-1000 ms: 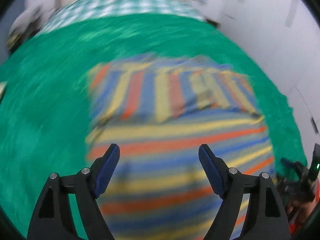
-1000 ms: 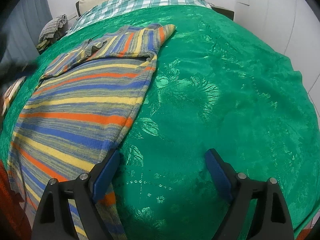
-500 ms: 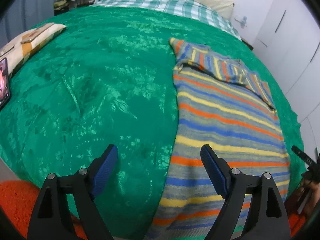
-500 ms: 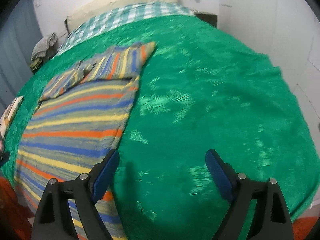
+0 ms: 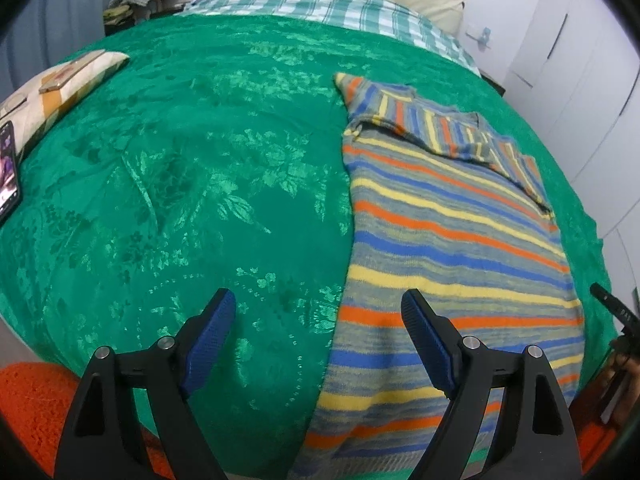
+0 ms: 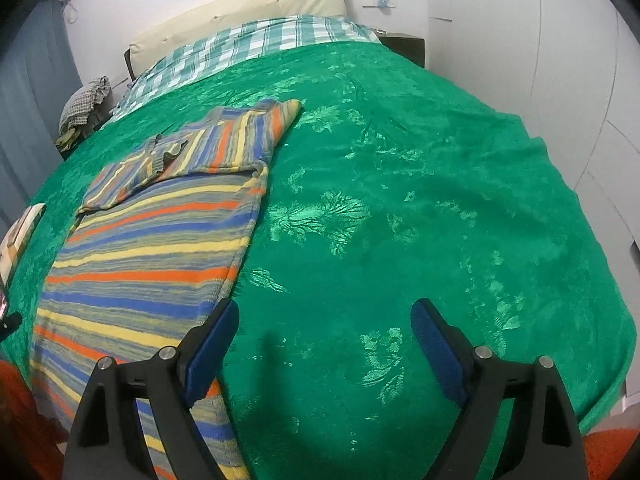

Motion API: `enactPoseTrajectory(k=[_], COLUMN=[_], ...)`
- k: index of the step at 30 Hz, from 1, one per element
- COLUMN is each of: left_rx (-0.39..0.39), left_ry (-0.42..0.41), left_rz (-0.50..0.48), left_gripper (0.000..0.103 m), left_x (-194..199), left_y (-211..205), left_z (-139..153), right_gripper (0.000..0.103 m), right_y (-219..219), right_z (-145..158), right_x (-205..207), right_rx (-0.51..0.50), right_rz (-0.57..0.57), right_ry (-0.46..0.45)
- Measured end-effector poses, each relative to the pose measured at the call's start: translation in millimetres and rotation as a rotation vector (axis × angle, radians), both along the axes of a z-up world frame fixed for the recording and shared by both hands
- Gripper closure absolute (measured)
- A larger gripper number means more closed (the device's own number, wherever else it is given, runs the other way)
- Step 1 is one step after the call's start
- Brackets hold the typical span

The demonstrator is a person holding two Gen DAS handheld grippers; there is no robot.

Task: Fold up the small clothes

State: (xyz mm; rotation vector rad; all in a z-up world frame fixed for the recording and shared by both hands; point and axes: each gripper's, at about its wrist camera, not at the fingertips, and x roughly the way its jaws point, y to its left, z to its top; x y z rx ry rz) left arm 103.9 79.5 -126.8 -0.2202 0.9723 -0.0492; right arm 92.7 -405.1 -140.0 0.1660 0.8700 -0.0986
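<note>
A striped knit sweater (image 5: 452, 248) in blue, yellow, orange and grey lies flat on the green bedspread (image 5: 192, 184), its sleeves folded across the top. In the right wrist view the sweater (image 6: 152, 248) lies to the left. My left gripper (image 5: 318, 320) is open and empty, above the bed's near edge at the sweater's left hem side. My right gripper (image 6: 324, 332) is open and empty, above the bedspread (image 6: 420, 208) just right of the sweater's hem.
A cushion with a phone on it (image 5: 60, 84) and another phone (image 5: 8, 168) lie at the bed's left edge. A checked sheet (image 5: 320, 4) and pillow sit at the head. White wardrobe doors (image 6: 560, 60) stand on the right. Orange rug (image 5: 32, 408) lies below.
The left gripper has swung left, from over the sweater to its left edge, and pulled back slightly. The right gripper has pulled back and up a little. Both stay open.
</note>
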Motion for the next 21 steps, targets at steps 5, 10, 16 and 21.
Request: enactPoseTrajectory(k=[5,10,16,21], left_rx=[-0.007,-0.021,-0.001,0.014], left_ry=[0.019,0.046,0.07,0.102], left_rz=[0.003,0.006,-0.021,-0.03], left_gripper=[0.017,0.017,0.017,0.017], left_x=[1,2,-1,-5], left_y=[4,8,3,2], left_z=[-3,-8,-10,-15], right_gripper=[0.016,0.016,0.016,0.016], right_y=[-5,-10,-11,-13], right_z=[0,4,5,15], right_x=[0,-5,-3,-12], right_rx=[0.011,0.029,0.046,0.067], right_rz=[-0.018,-0.035,-0.029,-0.016], right_ry=[0.002,-0.012,-0.009,-0.027])
